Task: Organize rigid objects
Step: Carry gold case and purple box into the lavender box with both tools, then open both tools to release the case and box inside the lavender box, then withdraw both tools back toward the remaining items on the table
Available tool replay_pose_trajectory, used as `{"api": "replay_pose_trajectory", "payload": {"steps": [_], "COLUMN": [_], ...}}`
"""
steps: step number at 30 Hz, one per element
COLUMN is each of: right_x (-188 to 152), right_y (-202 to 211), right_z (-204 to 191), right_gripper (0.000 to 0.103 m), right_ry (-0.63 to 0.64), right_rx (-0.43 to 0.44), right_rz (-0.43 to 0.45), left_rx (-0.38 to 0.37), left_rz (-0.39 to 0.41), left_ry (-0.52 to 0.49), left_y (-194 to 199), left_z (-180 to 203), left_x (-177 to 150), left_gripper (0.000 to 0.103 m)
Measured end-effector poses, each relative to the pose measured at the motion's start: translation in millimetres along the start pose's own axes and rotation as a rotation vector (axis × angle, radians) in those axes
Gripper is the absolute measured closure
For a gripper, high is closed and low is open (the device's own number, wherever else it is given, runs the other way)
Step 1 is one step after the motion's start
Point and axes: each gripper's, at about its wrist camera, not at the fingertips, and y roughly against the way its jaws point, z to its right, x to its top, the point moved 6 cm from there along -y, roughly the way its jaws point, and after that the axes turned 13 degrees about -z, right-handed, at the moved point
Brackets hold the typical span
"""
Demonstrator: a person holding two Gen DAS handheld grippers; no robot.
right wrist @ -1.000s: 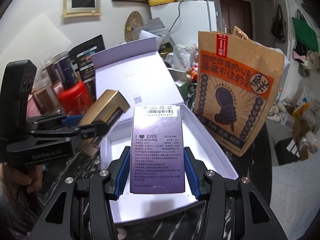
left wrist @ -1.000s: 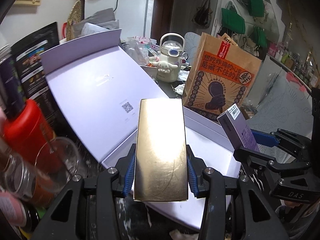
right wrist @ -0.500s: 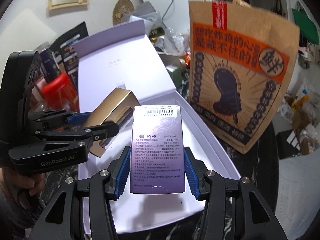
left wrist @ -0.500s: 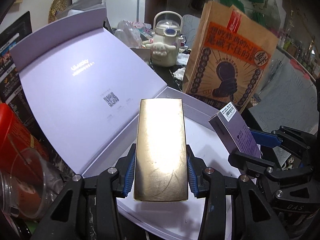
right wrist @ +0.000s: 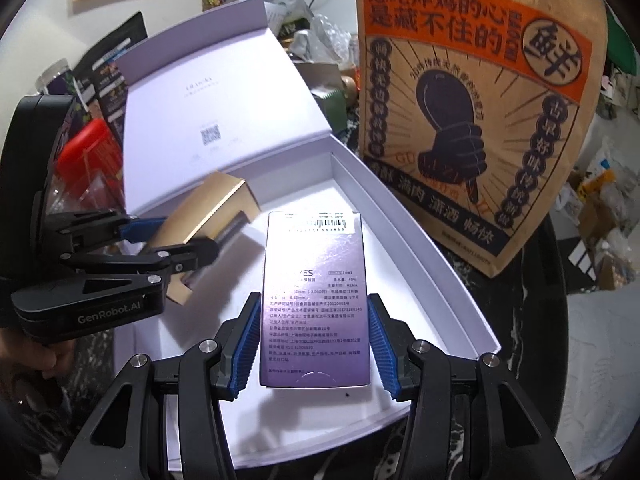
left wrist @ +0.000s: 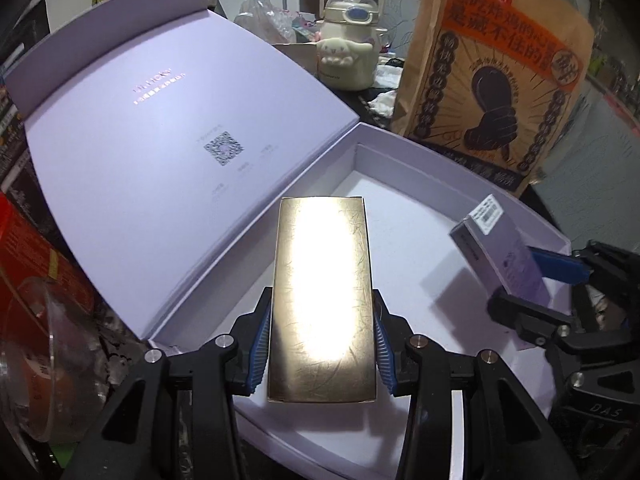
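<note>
My left gripper [left wrist: 322, 344] is shut on a shiny gold box [left wrist: 323, 300], held flat over the white tray of an open lilac gift box [left wrist: 400, 160]. My right gripper [right wrist: 314, 346] is shut on a purple printed box [right wrist: 314, 304], also over that tray. In the left wrist view the purple box [left wrist: 500, 264] hangs at the right in the right gripper [left wrist: 536, 284]. The right wrist view shows the gold box [right wrist: 208, 224] at the left in the left gripper [right wrist: 168, 240], tilted down into the tray [right wrist: 400, 208]. The gift box lid [left wrist: 160, 152] stands open at the back left.
A tall brown paper bag [right wrist: 480, 100] stands just behind the tray on the right. A cream kettle-shaped bottle [left wrist: 348, 52] sits at the back. A red container [left wrist: 32, 256] and a clear plastic cup [left wrist: 44, 364] crowd the left side. A person's hand [right wrist: 36, 356] grips the left tool.
Both grippers have come down toward the tray with their boxes still held. The tray and lid now loom larger and closer in both views.
</note>
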Motion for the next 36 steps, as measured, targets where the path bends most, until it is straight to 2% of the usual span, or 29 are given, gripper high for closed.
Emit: {"api": "replay_pose_trajectory", "payload": {"steps": [1,5,9,10,12,14,17,22,36], "right_x": [-0.6,-2.5,-5.8,-5.6,-6.1,-5.6,-6.8,-11.5,-16.4], "right_y": [-0.8,-3.3,-3.7,-3.2,0.1,2.8,6.6,15.4,45.1], "right_z": [0.6,3.5,4.4,4.7,5.8,6.8,9.0,10.1,4.4], "right_gripper": [0.053,0.053,0.052,0.049,0.037,0.034,0.034,0.034,0.034], "right_ry": [-0.001,0.003,0.003,0.001,-0.004,-0.010,-0.020,-0.026,-0.032], "right_rx": [-0.005,-0.033,-0.033,-0.036,-0.040,-0.040,-0.043,-0.053,-0.076], "right_rz": [-0.002,-0.010,-0.024,-0.022,-0.015,-0.008,-0.007,0.004,0.056], "left_rx": [0.026,0.012,0.036,0.040,0.045,0.050,0.068,0.099,0.100], "left_rz": [0.004,-0.008,-0.012,-0.011,-0.014,-0.022,-0.034,-0.008,0.046], "left_ry": [-0.006,0.005,0.003,0.000,-0.001,0.005,0.022,0.053,0.076], "left_y": [-1.0,-5.1,-5.2,-4.4,-3.3,-3.8,-5.1,7.2,31.7], "left_z": [0.5,0.6,0.4,0.4,-0.3,-2.3,-3.9,-16.7,-14.8], "left_x": [-0.4,-1.0,-1.8,-1.8,-1.5,-1.5,0.0,-0.6,-2.3], "left_gripper": [0.059,0.059,0.059,0.059,0.059,0.059,0.058,0.058,0.058]}}
